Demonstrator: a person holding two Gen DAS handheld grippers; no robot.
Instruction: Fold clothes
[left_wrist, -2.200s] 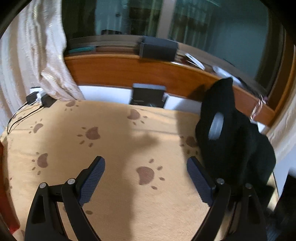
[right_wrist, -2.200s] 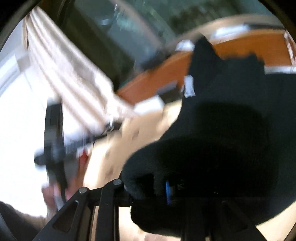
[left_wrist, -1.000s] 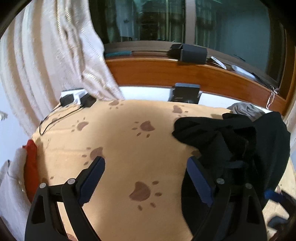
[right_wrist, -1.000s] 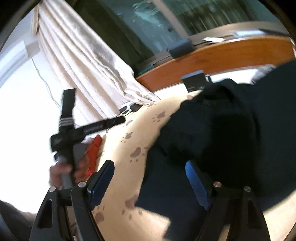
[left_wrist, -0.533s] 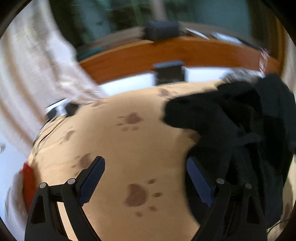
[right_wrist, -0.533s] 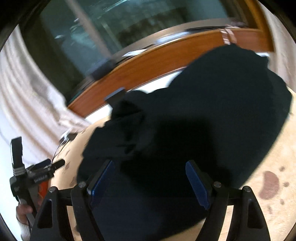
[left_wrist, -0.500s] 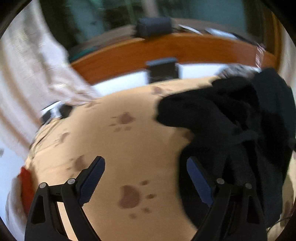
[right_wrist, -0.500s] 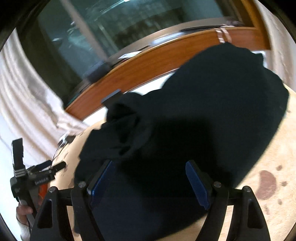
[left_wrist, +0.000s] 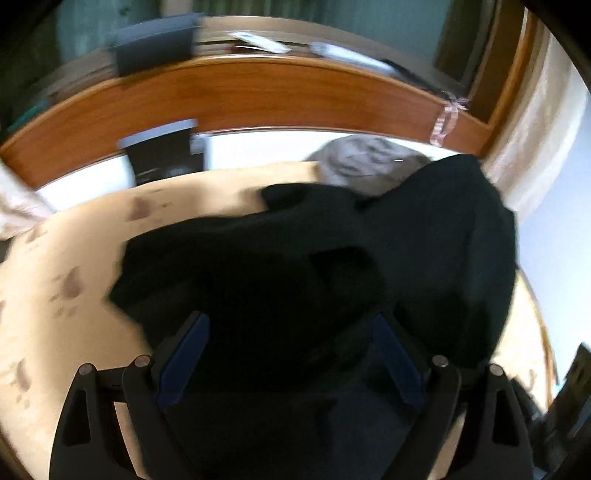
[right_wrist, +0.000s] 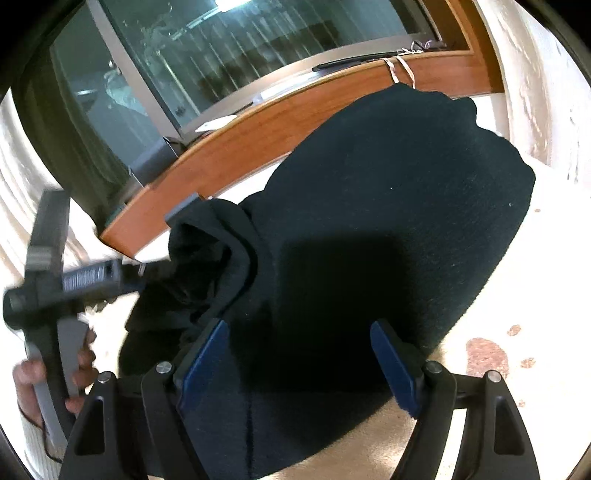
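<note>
A rumpled black knit garment fills the frame centre, heaped on a cream paw-print blanket below a curved wooden ledge and dark window. Both the left hand-held gripper and right hand-held gripper stand wide open above the fabric, gripping nothing. Grey cloth lies crumpled behind.

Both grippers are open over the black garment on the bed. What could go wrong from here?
The black garment lies bunched, with a thick rolled fold at its left edge; a pinch there may catch several layers. The left gripper view is blurred, so its aim may be off. A grey garment touches the black one at the far edge and might drag along.
</note>
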